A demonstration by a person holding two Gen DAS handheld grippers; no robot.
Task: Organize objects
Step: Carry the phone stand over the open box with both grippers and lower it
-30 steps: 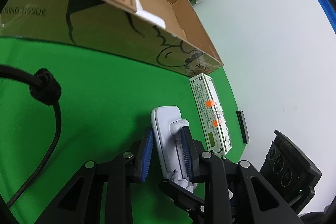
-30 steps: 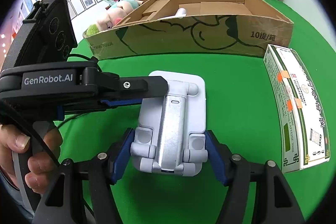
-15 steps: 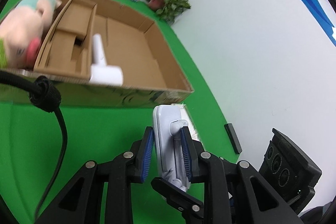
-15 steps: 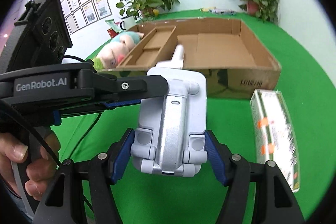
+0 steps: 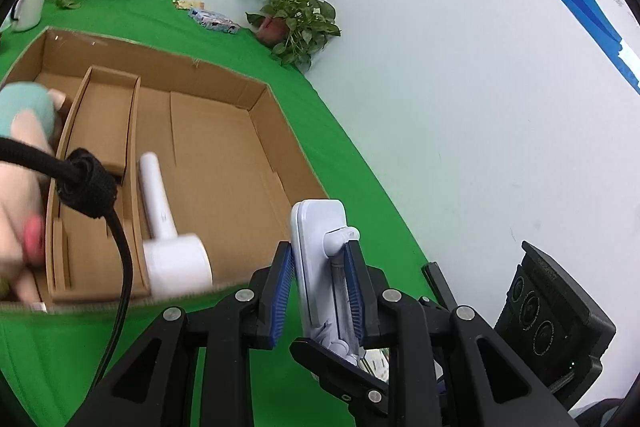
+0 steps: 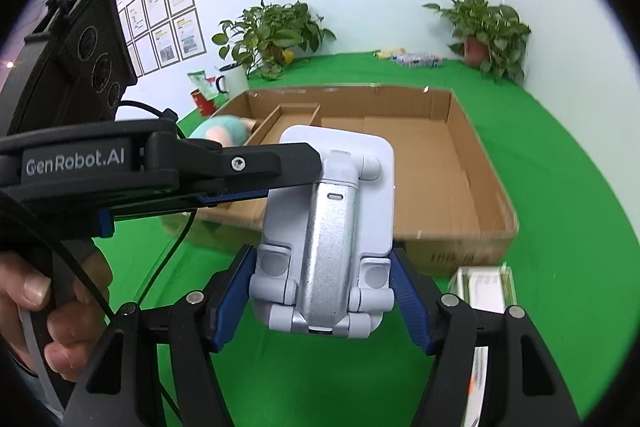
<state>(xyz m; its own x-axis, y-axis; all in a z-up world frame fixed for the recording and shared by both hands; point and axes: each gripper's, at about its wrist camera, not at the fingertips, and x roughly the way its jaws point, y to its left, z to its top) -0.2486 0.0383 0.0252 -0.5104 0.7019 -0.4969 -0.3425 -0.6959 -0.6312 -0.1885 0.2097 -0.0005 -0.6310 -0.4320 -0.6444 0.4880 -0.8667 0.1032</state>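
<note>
A white and silver folding phone stand (image 6: 320, 247) hangs in the air above the green table, in front of an open cardboard box (image 6: 440, 167). My right gripper (image 6: 322, 295) is shut on its lower sides, both blue pads touching it. My left gripper (image 5: 319, 287) is shut on the stand (image 5: 316, 227) across its thin edge; in the right wrist view it reaches in from the left (image 6: 296, 167), held by a hand (image 6: 48, 307). Inside the box (image 5: 224, 155) lie a white hair dryer (image 5: 172, 251) and a plush toy (image 5: 20, 187) in the left compartments.
A green and white carton (image 6: 484, 287) lies on the table right of the stand, in front of the box. Potted plants (image 6: 272, 35) (image 6: 484, 27) and a mug (image 6: 232, 79) stand along the back wall. A black cable (image 5: 120, 267) hangs at left. A small black object (image 5: 440, 283) lies by the table edge.
Both grippers have risen with the stand still held between them. The box, seen side-on before, now shows its inside from above, and the carton has dropped low in view.
</note>
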